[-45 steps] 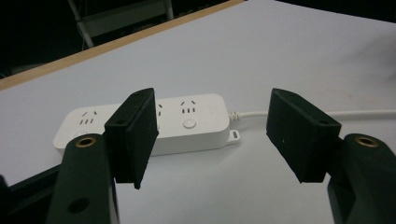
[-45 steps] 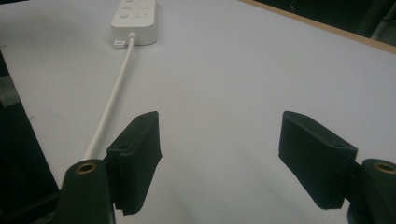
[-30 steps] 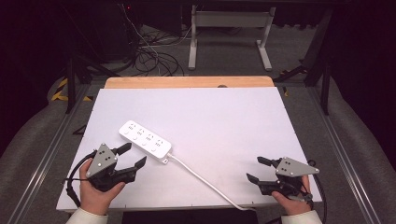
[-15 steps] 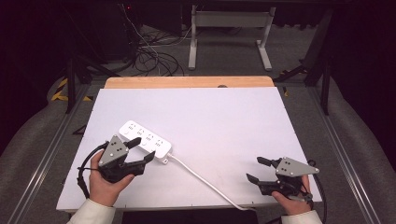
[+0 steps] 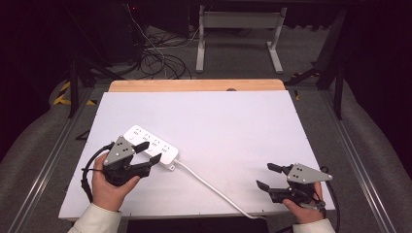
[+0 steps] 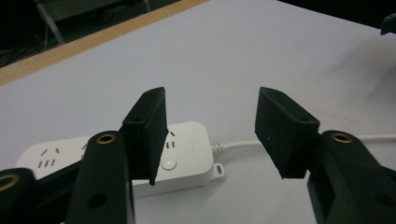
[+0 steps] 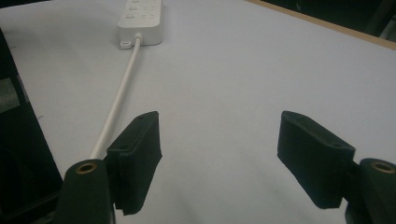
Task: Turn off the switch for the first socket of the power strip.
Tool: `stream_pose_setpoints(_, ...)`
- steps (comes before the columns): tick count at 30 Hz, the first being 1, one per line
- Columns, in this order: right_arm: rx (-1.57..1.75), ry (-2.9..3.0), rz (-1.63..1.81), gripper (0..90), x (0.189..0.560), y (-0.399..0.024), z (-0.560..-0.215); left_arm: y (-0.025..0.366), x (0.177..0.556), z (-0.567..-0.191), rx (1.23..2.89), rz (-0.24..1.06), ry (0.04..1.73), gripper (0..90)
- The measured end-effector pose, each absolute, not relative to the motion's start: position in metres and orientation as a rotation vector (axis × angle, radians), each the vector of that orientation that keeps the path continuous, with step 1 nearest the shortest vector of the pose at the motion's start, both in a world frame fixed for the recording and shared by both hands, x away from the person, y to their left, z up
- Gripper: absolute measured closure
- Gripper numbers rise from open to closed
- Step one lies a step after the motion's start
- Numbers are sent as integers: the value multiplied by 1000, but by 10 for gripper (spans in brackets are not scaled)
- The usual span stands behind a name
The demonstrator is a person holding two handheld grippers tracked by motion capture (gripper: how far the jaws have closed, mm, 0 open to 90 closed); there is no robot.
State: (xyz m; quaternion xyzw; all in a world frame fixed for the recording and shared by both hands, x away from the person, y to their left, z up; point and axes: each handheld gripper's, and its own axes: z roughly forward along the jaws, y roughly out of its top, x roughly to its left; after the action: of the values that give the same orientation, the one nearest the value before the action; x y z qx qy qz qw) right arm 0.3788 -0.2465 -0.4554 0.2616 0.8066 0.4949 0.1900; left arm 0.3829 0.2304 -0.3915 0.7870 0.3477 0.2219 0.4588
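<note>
- White plastic was what I had ahead of my left tool: one power strip lying flat on the pale surface, its cord end just beyond and slightly to the left of the gap between my jaws.
- That tool was spread wide and held nothing; in the left gripper view one jaw overlapped the strip's near corner, but I could not tell whether it touched the casing.
- My right tool sat well off to the strip's far side, low over bare surface, jaws equally wide apart and empty.
- One white cord ran from the strip past the left jaw of the right tool and off the near edge.
- Risk, as I judged it: closing the left tool from that angle could pinch only a corner, so the light casing might skid or pivot away.
- A second risk: the trailing cord could drag or snag at the edge and tug the strip askew if I lifted it.
- Count: two tools, one strip, one cord, one round button visible near the cord end.
</note>
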Motion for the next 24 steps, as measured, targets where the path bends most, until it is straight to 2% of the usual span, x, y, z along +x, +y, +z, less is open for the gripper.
stream_pose_setpoints(3,737,2266,1393,310,379,-247,-455,232,389,-389,1977,470,850,497)
stream_pose_setpoints(6,736,2266,1399,310,379,-247,-455,231,392,-386,2008,474,851,550)
stream_pose_setpoints(10,735,2269,1407,312,380,-247,-456,229,399,-380,2071,411,860,623)
stream_pose_setpoints(17,735,2263,1411,314,379,-247,-455,225,410,-377,2157,409,911,662)
stream_pose_setpoints(24,732,2264,1412,314,380,-247,-455,221,422,-377,2208,366,948,663)
